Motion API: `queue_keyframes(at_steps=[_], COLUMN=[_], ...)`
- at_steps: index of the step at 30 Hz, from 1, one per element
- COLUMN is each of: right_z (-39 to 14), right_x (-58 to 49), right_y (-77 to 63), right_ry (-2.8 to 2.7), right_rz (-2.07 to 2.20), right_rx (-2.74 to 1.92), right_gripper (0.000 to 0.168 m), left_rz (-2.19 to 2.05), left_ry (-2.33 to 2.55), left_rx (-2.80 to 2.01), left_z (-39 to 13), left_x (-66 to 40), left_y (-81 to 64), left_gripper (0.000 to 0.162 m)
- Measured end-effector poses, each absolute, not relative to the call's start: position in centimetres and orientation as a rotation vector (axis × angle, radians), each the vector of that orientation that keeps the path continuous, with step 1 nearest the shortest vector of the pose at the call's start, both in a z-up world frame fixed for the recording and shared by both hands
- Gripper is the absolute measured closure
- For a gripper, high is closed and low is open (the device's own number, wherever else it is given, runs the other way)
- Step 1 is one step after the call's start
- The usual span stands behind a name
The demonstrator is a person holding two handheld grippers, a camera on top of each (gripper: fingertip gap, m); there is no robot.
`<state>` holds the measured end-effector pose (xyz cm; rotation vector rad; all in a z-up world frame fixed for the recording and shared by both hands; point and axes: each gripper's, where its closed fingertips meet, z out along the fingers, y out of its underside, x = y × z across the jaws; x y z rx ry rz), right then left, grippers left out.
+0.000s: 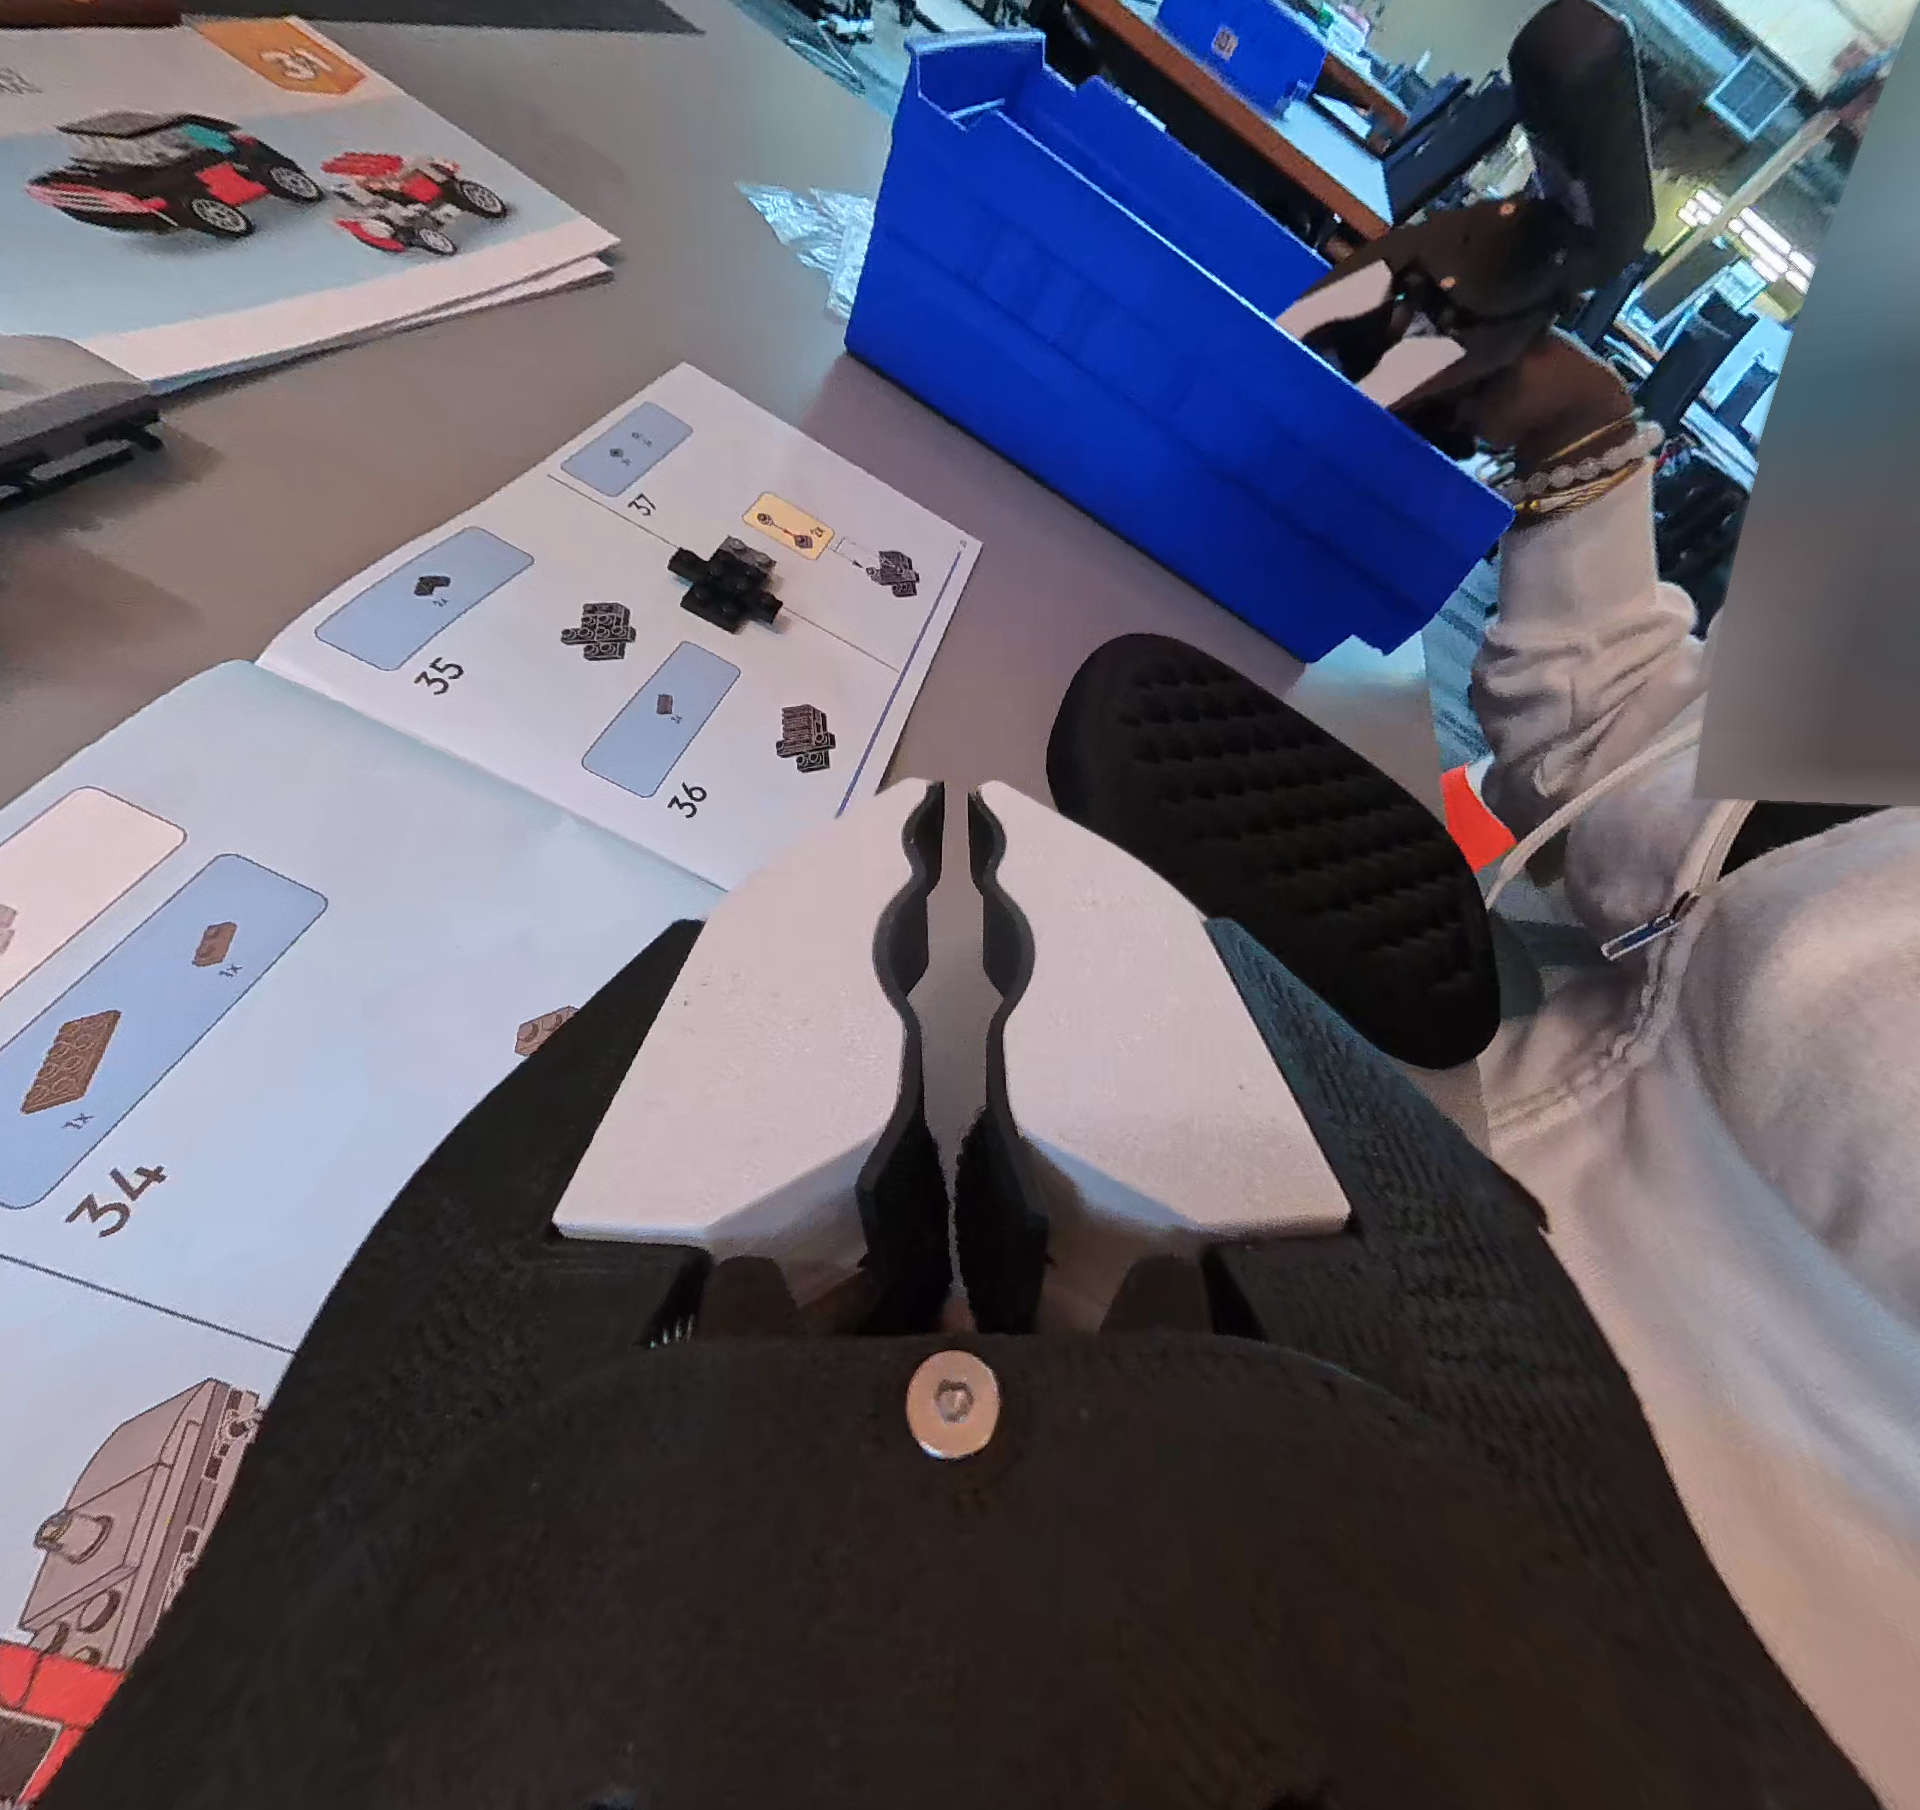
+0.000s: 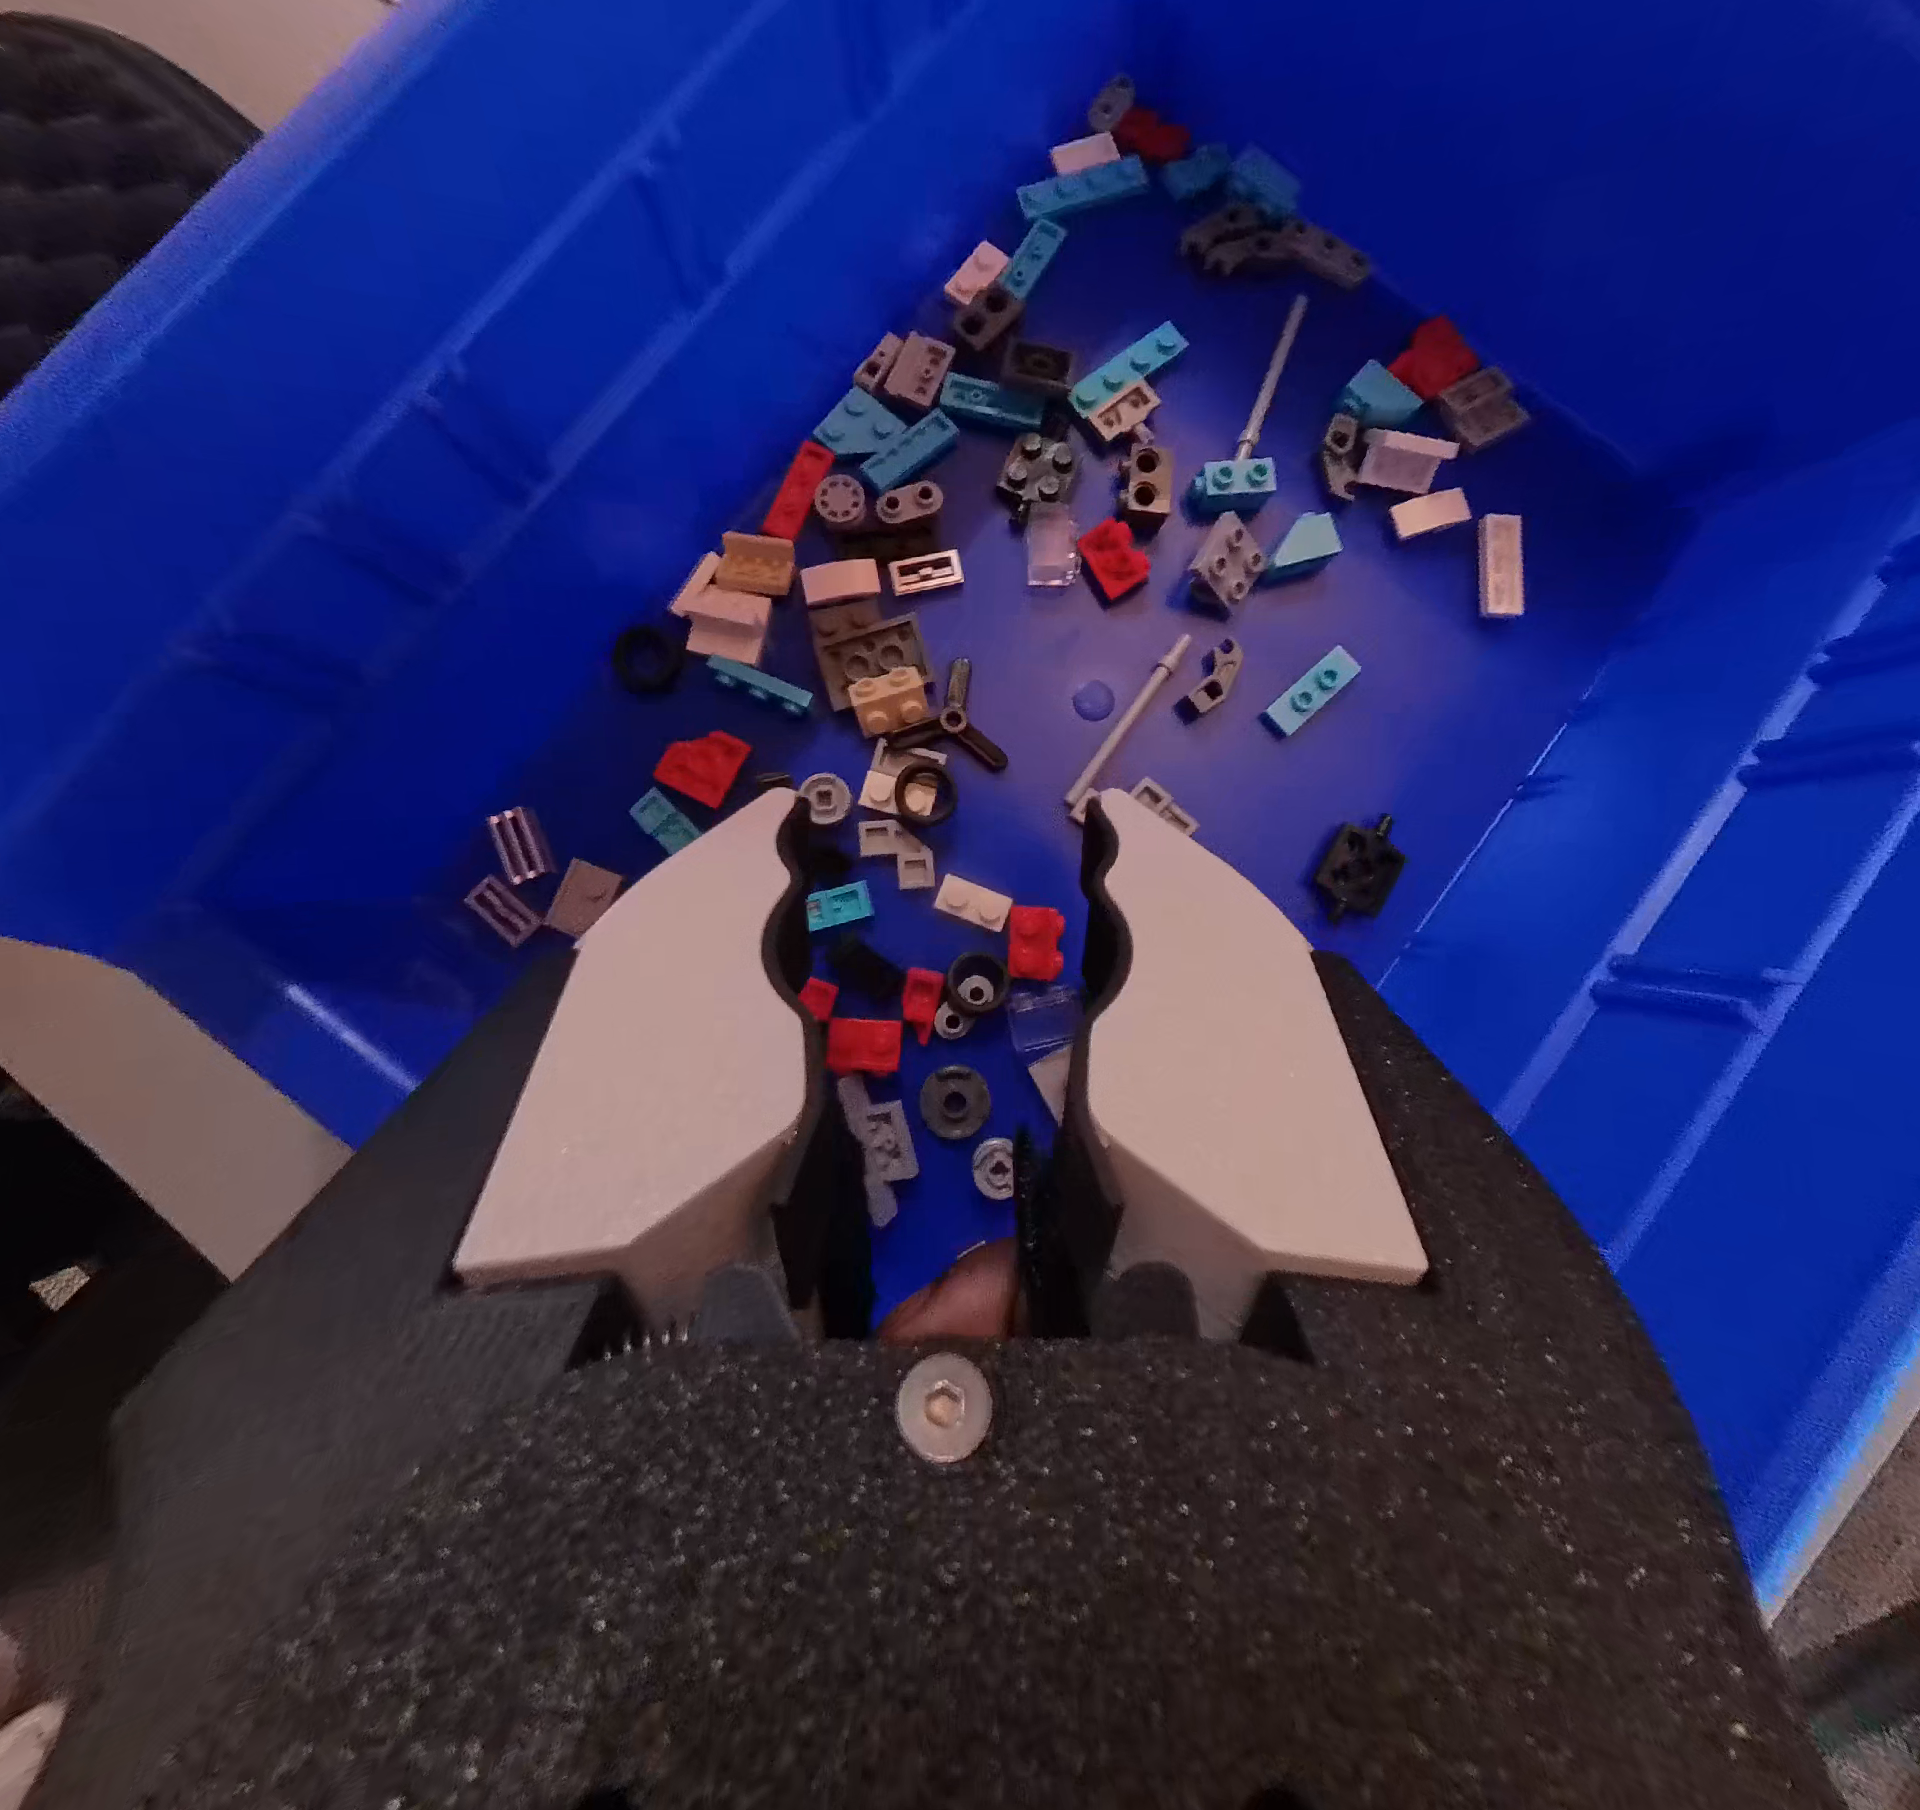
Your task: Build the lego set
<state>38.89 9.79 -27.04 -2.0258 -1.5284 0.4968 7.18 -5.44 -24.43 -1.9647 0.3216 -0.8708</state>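
Observation:
My left gripper [image 1: 956, 804] is shut and empty, held above the near edge of an open instruction booklet [image 1: 468, 773]. A small black lego assembly [image 1: 727, 581] rests on the booklet's far page. My right gripper [image 2: 940, 810] is open and empty inside a blue bin [image 2: 416, 410], above a scatter of small loose lego pieces [image 2: 1039, 534] in red, teal, grey, tan and black. In the left wrist view the right gripper [image 1: 1351, 337] shows over the blue bin [image 1: 1091, 358], held by a hand.
A second booklet [image 1: 260, 202] with pictured cars lies at the far left of the grey table [image 1: 675, 98]. A black chair armrest [image 1: 1278, 846] sits beside my left gripper. A person in a grey hoodie [image 1: 1714, 1085] is at the right. Some 35 cm of space lies between my two pairs of fingers.

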Motion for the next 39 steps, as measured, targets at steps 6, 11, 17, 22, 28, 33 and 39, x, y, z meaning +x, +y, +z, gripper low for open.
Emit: queue_keyframes(at_steps=[6,11,17,22,28,33,39], right_z=[-26.1,-25.6,-24.2,-24.5,-24.8,-23.4,-28.8], right_x=[39.9,42.4,46.3,48.3,45.3,40.1,37.4], right_y=[10.0,9.8,9.1,8.1,5.8,2.3,0.8], right_ry=[-1.429,-1.356,-1.187,-1.090,-1.336,-1.699,-2.290], right_rz=[0.441,0.338,0.292,0.266,0.428,0.792,0.637], right_rx=[-2.052,-2.113,-2.162,-2.217,-2.145,-1.869,-1.857], right_gripper=[0.117,0.117,0.119,0.123,0.142,0.160,0.153], left_rz=[-0.899,-0.891,-0.865,-0.844,-0.868,-0.873,-0.876], left_ry=[0.304,0.321,0.335,0.379,0.364,0.359,0.357], left_rx=[-1.968,-1.979,-2.029,-2.058,-2.039,-2.022,-2.001], left_z=[-24.4,-24.6,-25.3,-25.7,-25.5,-25.2,-25.0], left_x=[7.1,7.3,7.5,7.9,7.8,7.7,7.6], left_y=[-5.4,-5.5,-5.4,-5.5,-5.5,-5.6,-5.6], left_gripper=[0.156,0.156,0.155,0.154,0.154,0.154,0.154])
